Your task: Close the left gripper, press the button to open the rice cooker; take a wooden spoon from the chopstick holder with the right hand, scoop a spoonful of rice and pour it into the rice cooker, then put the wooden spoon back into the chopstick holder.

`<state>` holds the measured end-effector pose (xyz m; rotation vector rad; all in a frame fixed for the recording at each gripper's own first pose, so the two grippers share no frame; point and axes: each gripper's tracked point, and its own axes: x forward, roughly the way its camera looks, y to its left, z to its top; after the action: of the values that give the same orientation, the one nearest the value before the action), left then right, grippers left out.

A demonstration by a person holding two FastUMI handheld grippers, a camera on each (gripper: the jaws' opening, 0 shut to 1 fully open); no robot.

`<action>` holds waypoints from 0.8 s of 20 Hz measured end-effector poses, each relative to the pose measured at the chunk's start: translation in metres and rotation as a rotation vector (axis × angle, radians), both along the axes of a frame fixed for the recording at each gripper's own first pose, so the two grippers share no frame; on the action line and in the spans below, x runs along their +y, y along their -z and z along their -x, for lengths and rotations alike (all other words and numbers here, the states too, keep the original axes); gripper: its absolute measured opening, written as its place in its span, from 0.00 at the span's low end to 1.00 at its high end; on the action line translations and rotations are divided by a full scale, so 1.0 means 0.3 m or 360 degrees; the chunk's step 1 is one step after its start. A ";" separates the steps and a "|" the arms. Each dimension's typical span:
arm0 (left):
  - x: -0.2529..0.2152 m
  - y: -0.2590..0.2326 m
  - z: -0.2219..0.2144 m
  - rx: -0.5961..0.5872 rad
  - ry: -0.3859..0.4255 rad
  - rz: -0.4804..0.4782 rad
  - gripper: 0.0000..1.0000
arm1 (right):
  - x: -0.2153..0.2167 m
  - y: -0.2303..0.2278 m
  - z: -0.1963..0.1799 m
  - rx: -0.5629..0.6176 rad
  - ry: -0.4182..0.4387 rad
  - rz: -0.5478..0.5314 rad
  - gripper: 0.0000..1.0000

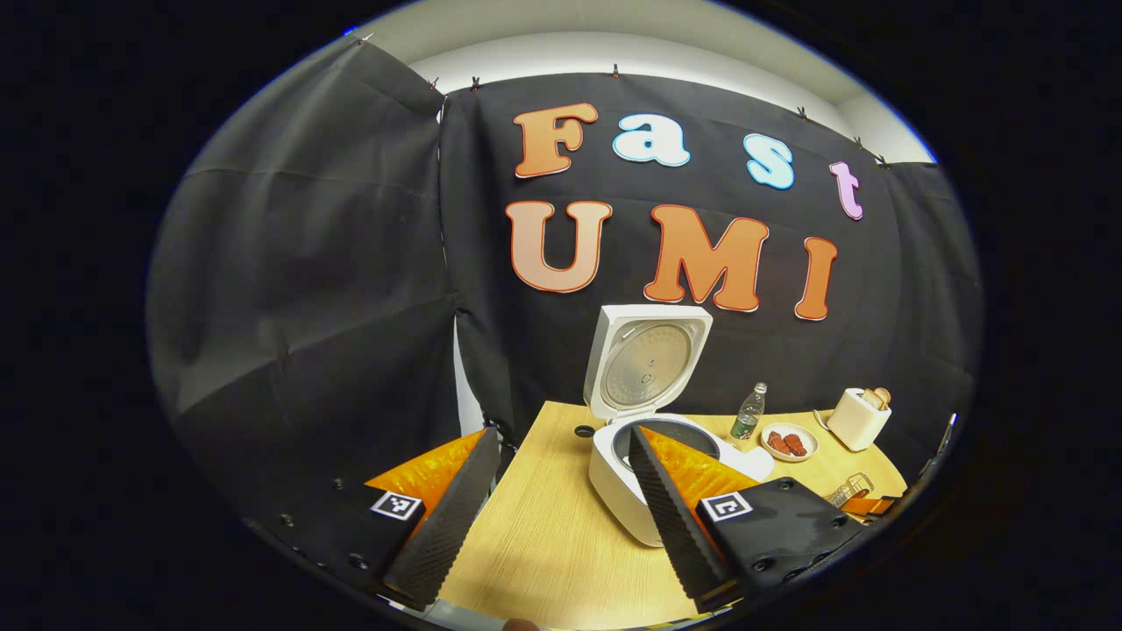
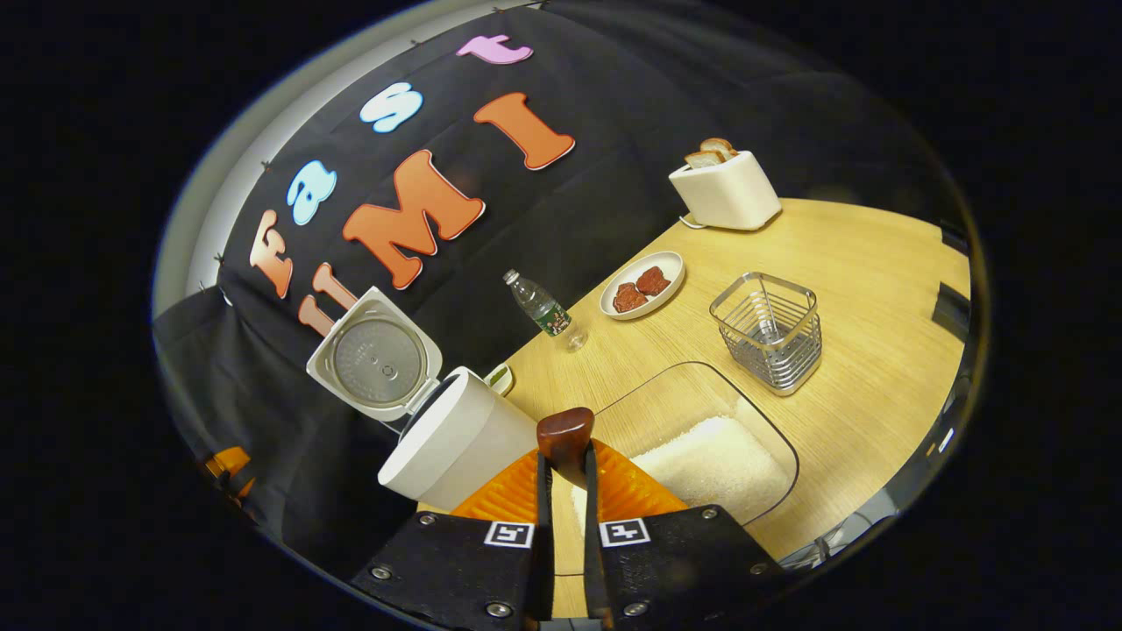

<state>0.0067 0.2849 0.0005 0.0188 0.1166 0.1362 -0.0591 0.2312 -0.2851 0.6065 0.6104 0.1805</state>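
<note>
The white rice cooker stands on the wooden table with its lid raised upright. My left gripper hangs open in front of it, its right finger overlapping the pot's rim, with nothing between the fingers. My right gripper is shut on the wooden spoon; only a rounded brown end pokes up past the fingertips, and the rest is hidden. It hovers over the near-left part of a clear container of white rice, beside the cooker. The wire chopstick holder stands beyond the container.
A water bottle, a plate with red food and a white toaster with bread line the back of the table. Black cloth walls close in the back and left. The table's left edge runs beneath my left gripper.
</note>
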 end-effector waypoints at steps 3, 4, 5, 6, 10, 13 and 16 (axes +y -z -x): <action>-0.003 0.003 0.003 0.0004 -0.0002 0.0004 1.00 | 0.003 0.001 0.004 0.0042 0.0057 -0.0218 0.13; -0.004 0.003 0.000 0.0006 -0.0003 0.0008 1.00 | -0.007 0.010 0.003 0.0046 0.0070 -0.0239 0.13; -0.005 0.009 -0.001 0.0011 -0.0002 0.0017 1.00 | -0.009 0.015 0.002 0.0064 0.0080 -0.0272 0.13; -0.011 0.013 -0.001 0.0017 0.0001 0.0025 1.00 | -0.015 0.015 0.007 0.0078 0.0093 -0.0292 0.08; -0.015 -0.008 -0.005 -0.0002 0.0002 0.0011 1.00 | -0.063 -0.009 0.013 0.0070 0.0119 -0.0260 0.13; -0.020 -0.022 -0.007 -0.0024 0.0006 0.0002 1.00 | -0.109 -0.055 0.018 0.0038 0.0172 -0.0251 0.13; -0.028 -0.031 -0.009 -0.0039 0.0019 0.0009 1.00 | -0.139 -0.104 0.020 0.0006 0.0215 -0.0277 0.13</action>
<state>0.0093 0.2764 0.0097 0.0120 0.0923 0.1242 -0.0651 0.1896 -0.2537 0.8141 0.5589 0.1061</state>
